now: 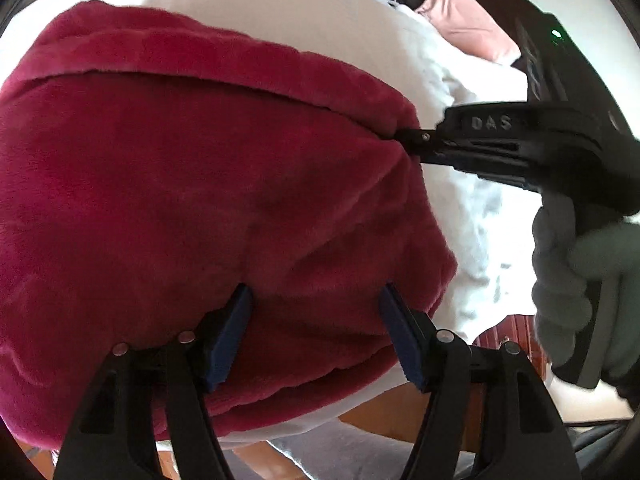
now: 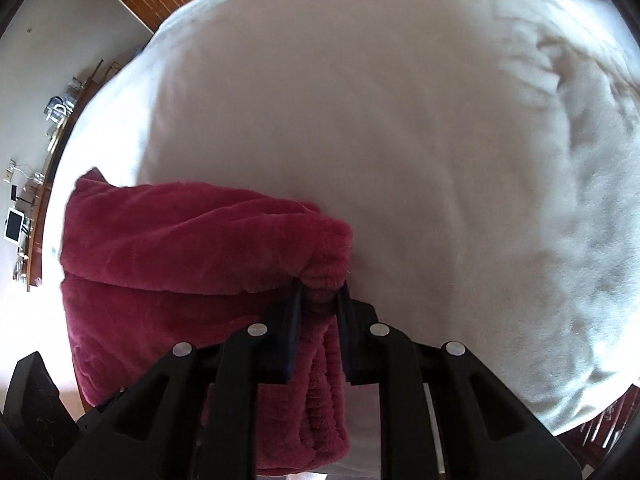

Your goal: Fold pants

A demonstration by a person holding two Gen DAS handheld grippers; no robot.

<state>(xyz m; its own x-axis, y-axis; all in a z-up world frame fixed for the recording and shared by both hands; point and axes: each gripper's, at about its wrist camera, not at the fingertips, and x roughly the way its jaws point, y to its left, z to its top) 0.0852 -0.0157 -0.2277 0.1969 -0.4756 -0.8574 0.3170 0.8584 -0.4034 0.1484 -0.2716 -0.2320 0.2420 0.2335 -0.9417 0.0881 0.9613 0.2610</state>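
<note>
Left gripper [image 1: 316, 332]: its blue-padded fingers [image 1: 230, 336] are standing spread wide, gripping nothing, and are hovering over the near edge of the pants [image 1: 192, 200]; whether the pads are brushing the pile cannot be told. Right gripper [image 2: 320, 312]: its fingers [image 2: 294, 332] are pressing close together, pinching a ribbed, gathered corner of the same crimson plush pants [image 2: 180, 248]; in the left wrist view this gripper [image 1: 416, 138] is reaching in from the right side, its tip biting the right-hand edge of the garment where a fold line is running across it. A grey-gloved hand [image 1: 580, 280] is wrapping the handle of the right gripper. The pants are lying in a folded, layered bundle on a white bedcover [image 2: 400, 120], an upper layer resting over a lower one, with the near edge of the bundle sitting close to the edge of the bed. A pink pillow [image 1: 464, 20] is lying at the far end of the bed. A wooden shelf [image 2: 40, 184] carrying small items is running along the wall, well apart from the bundle, beside a white tablet-like device [image 2: 14, 226].
</note>
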